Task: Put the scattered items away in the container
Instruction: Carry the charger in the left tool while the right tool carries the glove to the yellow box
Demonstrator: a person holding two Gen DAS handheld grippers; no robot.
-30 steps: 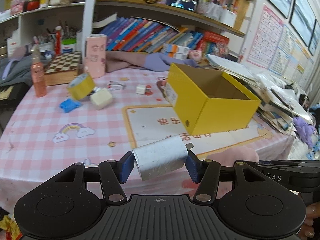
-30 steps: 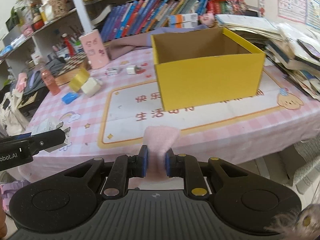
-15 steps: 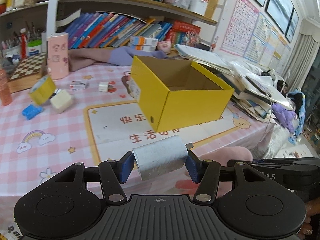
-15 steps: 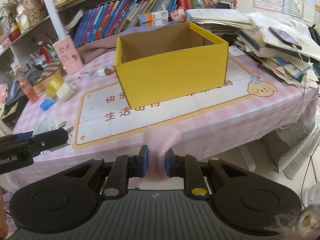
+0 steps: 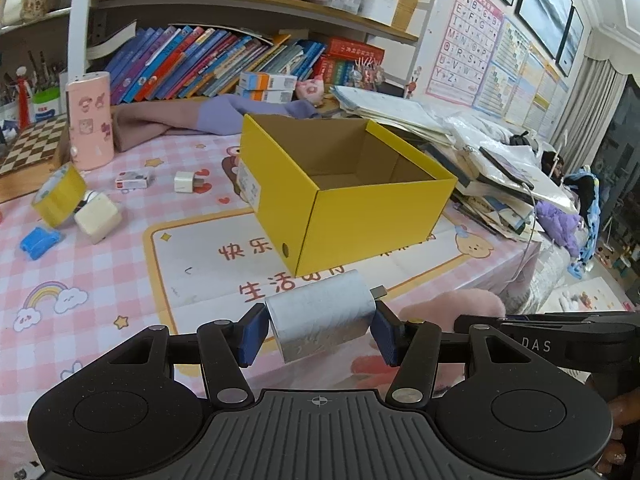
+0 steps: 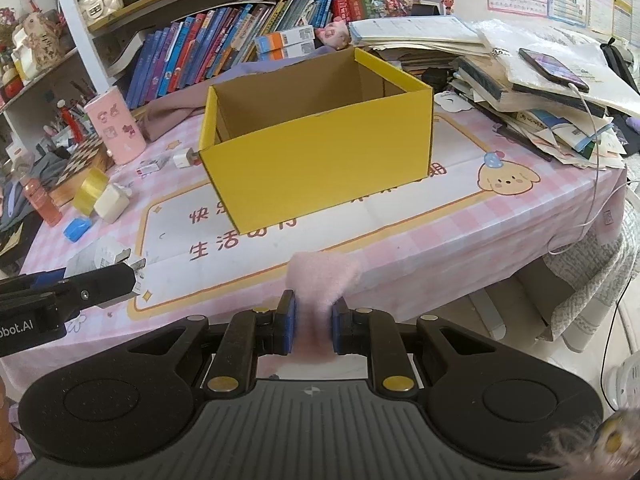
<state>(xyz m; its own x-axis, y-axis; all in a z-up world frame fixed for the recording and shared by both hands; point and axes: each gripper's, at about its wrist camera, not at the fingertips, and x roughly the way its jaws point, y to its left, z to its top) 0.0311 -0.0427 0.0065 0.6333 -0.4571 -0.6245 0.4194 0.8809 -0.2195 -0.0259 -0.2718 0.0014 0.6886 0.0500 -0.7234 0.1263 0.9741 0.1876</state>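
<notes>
A desk (image 5: 100, 264) covered with a pink checked cloth is backed by shelves packed with books (image 5: 208, 60), and loose papers (image 6: 540, 92) are piled along its right side. A yellow cardboard box (image 5: 360, 216) is seen open at the top near the middle of the desk, on a printed mat. The left claw (image 5: 320, 330) is held low in front of the box, its blue pads pressed on the two ends of a silver-grey charger block (image 5: 320, 322) whose metal prongs stick out to the right. The right claw (image 6: 313, 326) is clamped tight on a pink fluffy item (image 6: 322, 276), held above the near edge of the desk. To the left of the box, a yellow tape roll (image 5: 60, 196), a cream cube (image 5: 98, 218), a blue clip (image 5: 38, 242) and a small white plug (image 5: 185, 181) are scattered on the cloth, with a pink cylinder (image 5: 89, 120) standing behind them.
</notes>
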